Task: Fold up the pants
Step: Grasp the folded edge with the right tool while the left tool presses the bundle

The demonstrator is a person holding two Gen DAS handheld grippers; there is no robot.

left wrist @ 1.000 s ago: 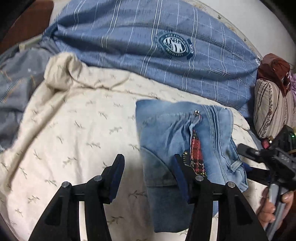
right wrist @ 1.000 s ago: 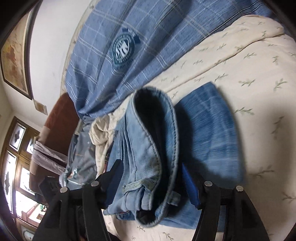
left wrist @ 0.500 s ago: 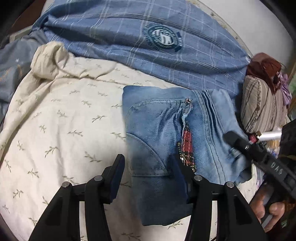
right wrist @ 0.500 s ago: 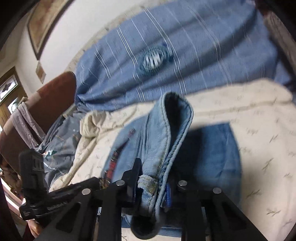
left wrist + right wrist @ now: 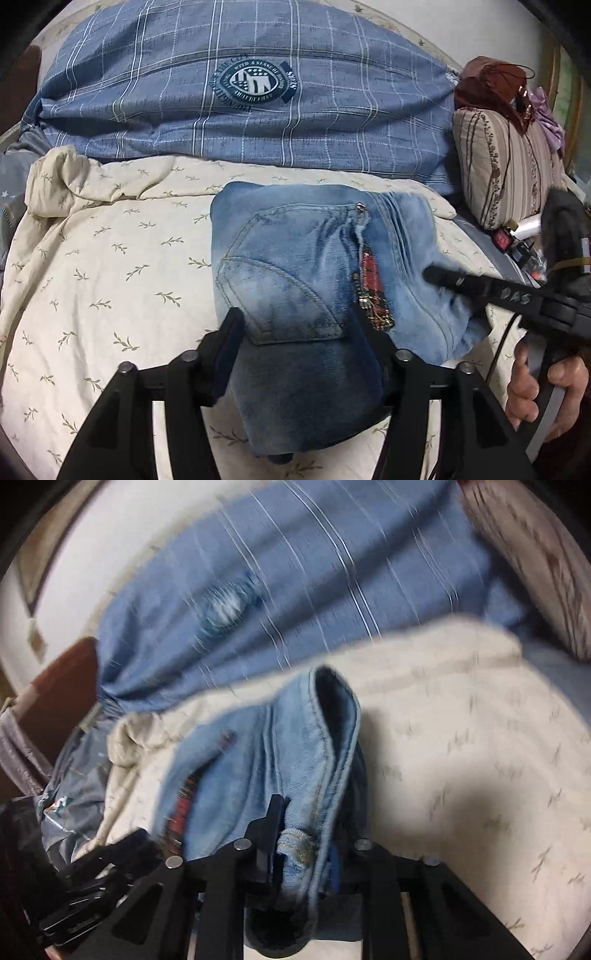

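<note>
Final fold in hand. Jeans [image 5: 295,295] lie folded on the bed [image 5: 110,277]; right gripper [image 5: 306,849] clamped on their waistband, left gripper [image 5: 295,339] spread wide over them. Next: judged, lay the waistband flat.

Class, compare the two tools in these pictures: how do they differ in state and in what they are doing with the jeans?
The left tool is open, its fingers straddling the folded jeans without gripping; the right tool is shut on the jeans' waistband edge. The left tool sits at the jeans' near end, the right tool at their right side. Both are black two-finger tools over the cream floral sheet.
</note>
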